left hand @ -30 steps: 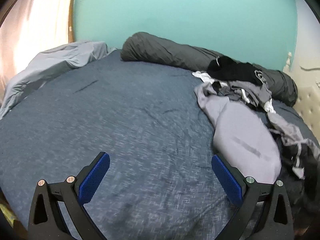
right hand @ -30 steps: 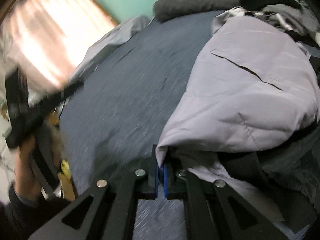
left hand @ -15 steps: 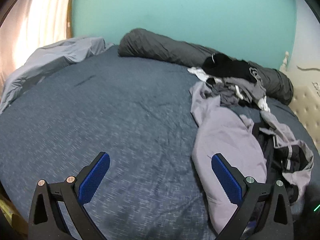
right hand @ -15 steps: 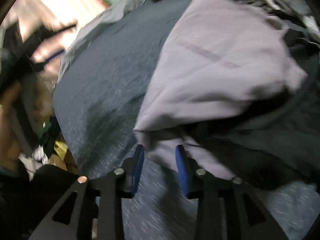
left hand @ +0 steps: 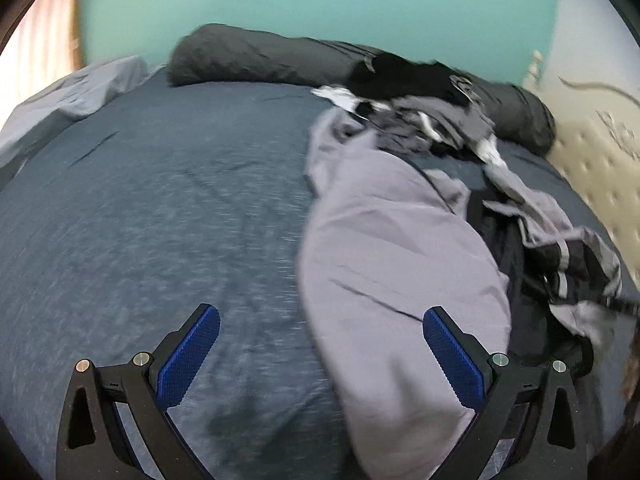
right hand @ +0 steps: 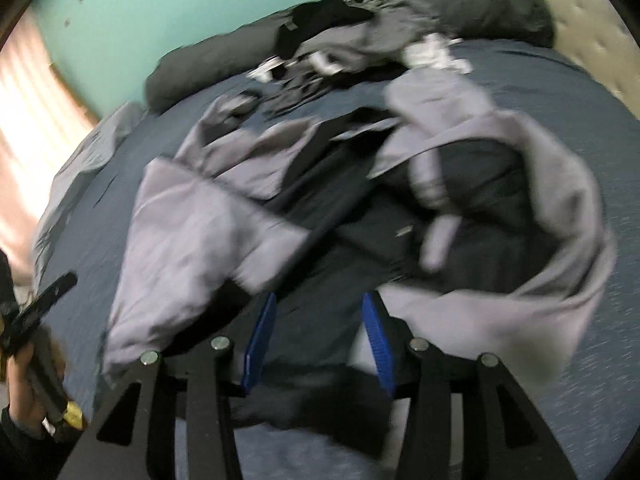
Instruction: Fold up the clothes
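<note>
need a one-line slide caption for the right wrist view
Right gripper, jaws just opened and holding nothing, over a heap of grey and black clothes on the blue bed.

Lilac-grey garment (left hand: 392, 248); heathered navy bedsheet (left hand: 168, 208); teal wall (left hand: 320, 4); charcoal bolster (left hand: 256, 56).

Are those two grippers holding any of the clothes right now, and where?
Nothing is held. The left gripper is open above the lilac garment; the right gripper, jaws just opening, hangs over the dark clothes.
</note>
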Demonstrator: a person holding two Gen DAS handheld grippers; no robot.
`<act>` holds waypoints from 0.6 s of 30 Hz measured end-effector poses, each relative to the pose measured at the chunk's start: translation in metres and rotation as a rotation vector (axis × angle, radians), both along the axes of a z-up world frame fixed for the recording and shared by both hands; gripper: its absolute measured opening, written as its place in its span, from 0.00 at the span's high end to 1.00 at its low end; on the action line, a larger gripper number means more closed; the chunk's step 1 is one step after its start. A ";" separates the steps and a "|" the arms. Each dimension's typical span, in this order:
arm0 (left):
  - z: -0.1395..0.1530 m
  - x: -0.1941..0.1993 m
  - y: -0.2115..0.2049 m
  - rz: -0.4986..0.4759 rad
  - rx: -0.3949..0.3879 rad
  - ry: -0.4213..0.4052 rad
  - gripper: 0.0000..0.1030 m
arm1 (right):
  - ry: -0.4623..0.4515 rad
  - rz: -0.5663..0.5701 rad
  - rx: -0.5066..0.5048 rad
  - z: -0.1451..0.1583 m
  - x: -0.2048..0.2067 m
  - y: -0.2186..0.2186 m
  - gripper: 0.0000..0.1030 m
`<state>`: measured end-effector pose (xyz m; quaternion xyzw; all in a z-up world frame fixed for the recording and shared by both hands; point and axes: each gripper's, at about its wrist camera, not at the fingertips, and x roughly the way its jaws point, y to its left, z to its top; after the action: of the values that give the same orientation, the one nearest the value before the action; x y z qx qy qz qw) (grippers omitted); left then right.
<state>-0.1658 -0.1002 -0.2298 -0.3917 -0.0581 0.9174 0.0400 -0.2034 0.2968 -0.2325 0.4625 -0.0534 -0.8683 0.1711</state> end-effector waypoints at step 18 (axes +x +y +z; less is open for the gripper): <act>-0.015 -0.069 0.089 -0.195 -0.157 -0.075 0.00 | 0.049 -0.128 0.212 0.022 -0.100 0.070 0.40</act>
<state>-0.2348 -0.0116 -0.2445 -0.4315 0.0509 0.8955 0.0963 -0.3035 0.3666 -0.2102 0.4522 0.0132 -0.8893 0.0667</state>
